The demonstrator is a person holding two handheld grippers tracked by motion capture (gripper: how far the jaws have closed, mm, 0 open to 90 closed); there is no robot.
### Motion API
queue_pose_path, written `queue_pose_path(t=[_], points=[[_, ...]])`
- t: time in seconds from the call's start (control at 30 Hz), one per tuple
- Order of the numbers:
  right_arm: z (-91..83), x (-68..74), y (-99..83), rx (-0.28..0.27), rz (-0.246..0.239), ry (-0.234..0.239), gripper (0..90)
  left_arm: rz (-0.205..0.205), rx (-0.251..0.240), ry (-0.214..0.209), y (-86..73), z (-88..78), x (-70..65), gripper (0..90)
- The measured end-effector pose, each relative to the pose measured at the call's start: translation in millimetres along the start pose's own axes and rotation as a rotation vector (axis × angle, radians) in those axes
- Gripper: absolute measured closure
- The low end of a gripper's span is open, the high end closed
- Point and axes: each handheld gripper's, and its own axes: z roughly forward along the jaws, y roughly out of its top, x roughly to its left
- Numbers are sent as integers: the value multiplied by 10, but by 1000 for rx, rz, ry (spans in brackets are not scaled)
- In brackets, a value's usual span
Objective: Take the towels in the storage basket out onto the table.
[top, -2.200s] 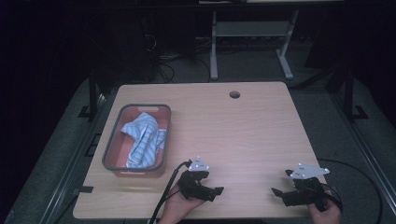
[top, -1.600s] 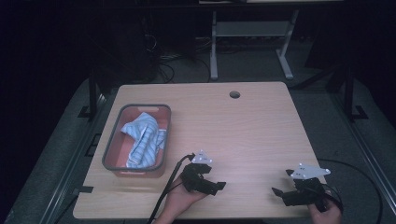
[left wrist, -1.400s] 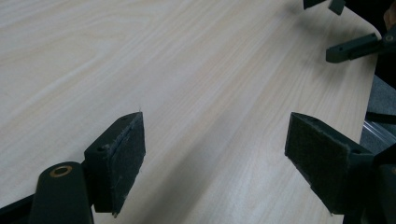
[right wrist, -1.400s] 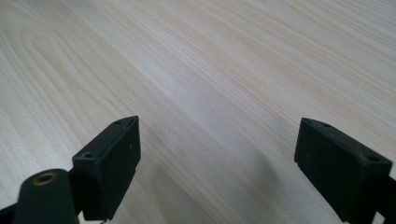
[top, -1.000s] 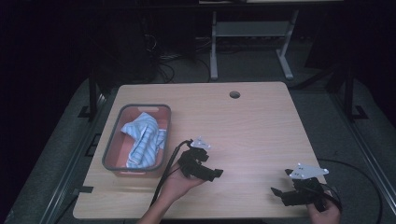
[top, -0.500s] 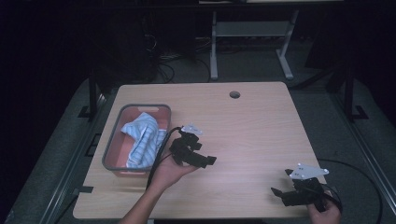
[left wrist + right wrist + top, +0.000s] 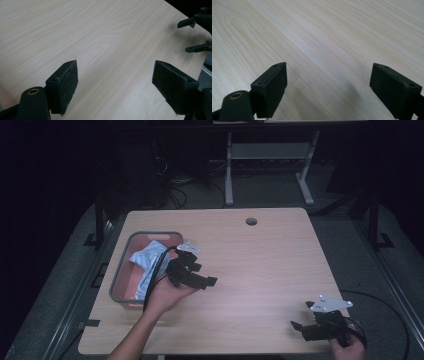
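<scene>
Between the wide-set jaws of the left gripper [image 7: 192, 270] lies bare worktop [image 7: 260, 260]; nothing is held. The right gripper [image 7: 320, 327], jaws likewise wide and empty, sits near the front right corner. Just beside the left gripper, a tray [image 7: 120, 280] holds a crumpled cloth [image 7: 145, 260]: probably light and limp, best pinched at a raised fold. The cable and hand hide part of it.
</scene>
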Motion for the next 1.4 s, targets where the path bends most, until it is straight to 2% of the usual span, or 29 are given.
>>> queue_pose_path(t=[0.27, 0.47, 0.73, 1.0, 1.1, 1.3, 1.33, 1.4], points=[[1, 1, 3, 0, -7, 0, 138, -19, -24, 19, 4, -132, 115, 207], [-4, -10, -4, -3, 4, -3, 138, -63, -45, 32, -39, -236, 245, 208], [-1, -11, -3, -2, -1, -1, 138, -88, -48, 64, -86, -355, 388, 208], [-2, -12, -5, -2, 0, -2, 138, -141, -70, 82, -159, -492, 559, 215], [-5, -9, -3, -3, -2, -3, 138, -144, -60, 106, -177, -537, 609, 217], [-5, 1, -2, 2, 1, -1, 138, -184, -65, 150, -241, -620, 759, 217], [-8, -5, -4, 1, -10, -1, 138, -200, -62, 159, -271, -633, 816, 216], [-9, -3, -3, 1, -6, -2, 138, -208, -65, 162, -288, -636, 846, 216]])
